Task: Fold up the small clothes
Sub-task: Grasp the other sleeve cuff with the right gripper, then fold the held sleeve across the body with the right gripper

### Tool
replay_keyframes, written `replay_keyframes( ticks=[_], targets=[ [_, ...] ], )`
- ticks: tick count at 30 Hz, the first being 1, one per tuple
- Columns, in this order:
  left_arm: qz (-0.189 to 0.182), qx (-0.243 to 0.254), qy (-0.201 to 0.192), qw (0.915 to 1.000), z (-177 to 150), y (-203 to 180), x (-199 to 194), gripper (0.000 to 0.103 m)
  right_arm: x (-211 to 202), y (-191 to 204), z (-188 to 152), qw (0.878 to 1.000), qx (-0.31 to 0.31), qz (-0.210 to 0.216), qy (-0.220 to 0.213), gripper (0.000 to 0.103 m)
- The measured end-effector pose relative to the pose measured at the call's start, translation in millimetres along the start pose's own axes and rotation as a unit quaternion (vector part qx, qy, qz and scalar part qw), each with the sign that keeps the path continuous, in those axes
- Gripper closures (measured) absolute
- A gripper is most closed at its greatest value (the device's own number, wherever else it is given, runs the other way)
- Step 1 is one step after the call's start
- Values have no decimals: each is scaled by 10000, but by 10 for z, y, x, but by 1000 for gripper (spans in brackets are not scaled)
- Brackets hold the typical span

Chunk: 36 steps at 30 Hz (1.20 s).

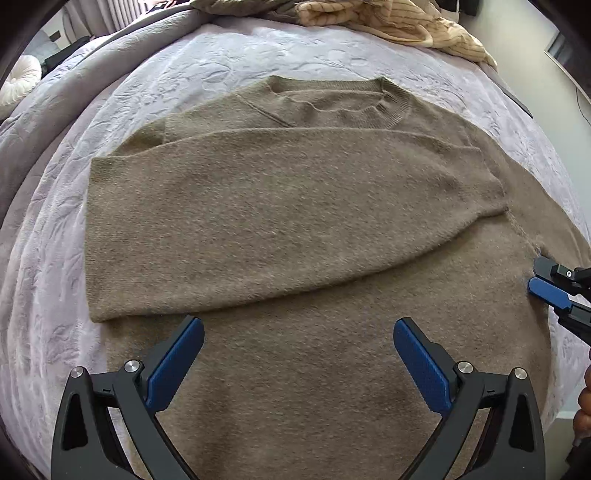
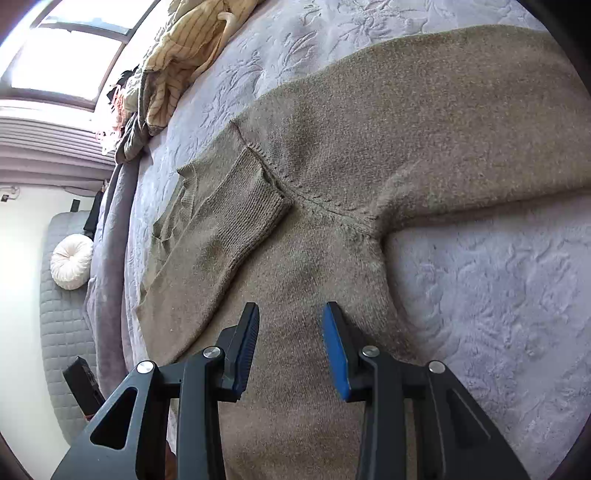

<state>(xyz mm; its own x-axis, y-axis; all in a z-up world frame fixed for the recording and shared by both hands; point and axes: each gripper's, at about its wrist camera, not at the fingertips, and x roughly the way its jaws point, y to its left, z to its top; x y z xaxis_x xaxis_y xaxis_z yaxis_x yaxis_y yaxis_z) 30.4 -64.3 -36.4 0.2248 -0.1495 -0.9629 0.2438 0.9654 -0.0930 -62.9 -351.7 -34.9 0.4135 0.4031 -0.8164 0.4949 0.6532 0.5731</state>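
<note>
On the bed's lilac embossed bedspread (image 1: 229, 55) a taupe knitted sweater (image 1: 295, 206) lies flat, one sleeve (image 1: 258, 221) folded across its chest, cuff (image 2: 243, 199) near the opposite shoulder seam. The left tongs (image 1: 298, 341) hang wide apart above its lower body, gripping nothing. The right tongs (image 2: 290, 341) stand partly apart over the knit, empty. Striped cream clothing (image 1: 388, 22) is heaped at the bed's far edge.

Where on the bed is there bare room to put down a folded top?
Bare quilt lies under the sweater's outstretched sleeve, beside its body. Another strip lies between the collar and the striped clothes pile. That far edge is crowded.
</note>
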Motion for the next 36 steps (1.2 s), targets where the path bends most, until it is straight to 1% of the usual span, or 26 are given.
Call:
replay_keyframes(
  ticks=[3,6,10,13,17,20,22,25,28,30,34,35,36],
  targets=[
    [-79,198,27,9998,-52,-188,3,0,-79,-65,-44,10000,5,47,-31,64],
    [-154,363,61,9992,-80,-351,-9,0,-159,-171,-65,9998,158,127,-61,64],
    [-216,528,77,9983,-84,-518,-18,0,-287,-356,-59,9986,380,246,-256,64],
    [-276,632,101,9976,-51,-652,-9,0,-408,-551,-29,9973,581,173,-425,64],
    [-395,753,142,9963,27,-883,21,0,-624,-954,44,9918,1091,101,-665,64],
    [-462,895,113,9949,81,-1067,30,0,-860,-1316,100,9819,1596,92,-1012,64],
    [-507,992,80,9937,113,-1175,26,0,-1051,-1546,144,9716,1925,113,-1369,64],
    [-574,1073,76,9925,164,-1329,34,0,-1290,-1796,234,9574,2226,118,-1834,64],
    [-602,1140,74,9916,184,-1433,40,0,-1445,-1970,345,9449,2435,165,-2182,64],
    [-609,1168,82,9912,187,-1478,41,0,-1496,-2051,421,9390,2545,190,-2304,64],
    [-607,1189,84,9910,188,-1537,55,0,-1486,-2198,516,9234,2923,559,-2426,64],
    [-606,1178,88,9911,194,-1548,65,0,-1469,-2220,529,9187,3025,697,-2440,68],
    [-607,1164,96,9913,210,-1547,83,0,-1451,-2222,542,9167,3077,767,-2429,76]
  ],
)
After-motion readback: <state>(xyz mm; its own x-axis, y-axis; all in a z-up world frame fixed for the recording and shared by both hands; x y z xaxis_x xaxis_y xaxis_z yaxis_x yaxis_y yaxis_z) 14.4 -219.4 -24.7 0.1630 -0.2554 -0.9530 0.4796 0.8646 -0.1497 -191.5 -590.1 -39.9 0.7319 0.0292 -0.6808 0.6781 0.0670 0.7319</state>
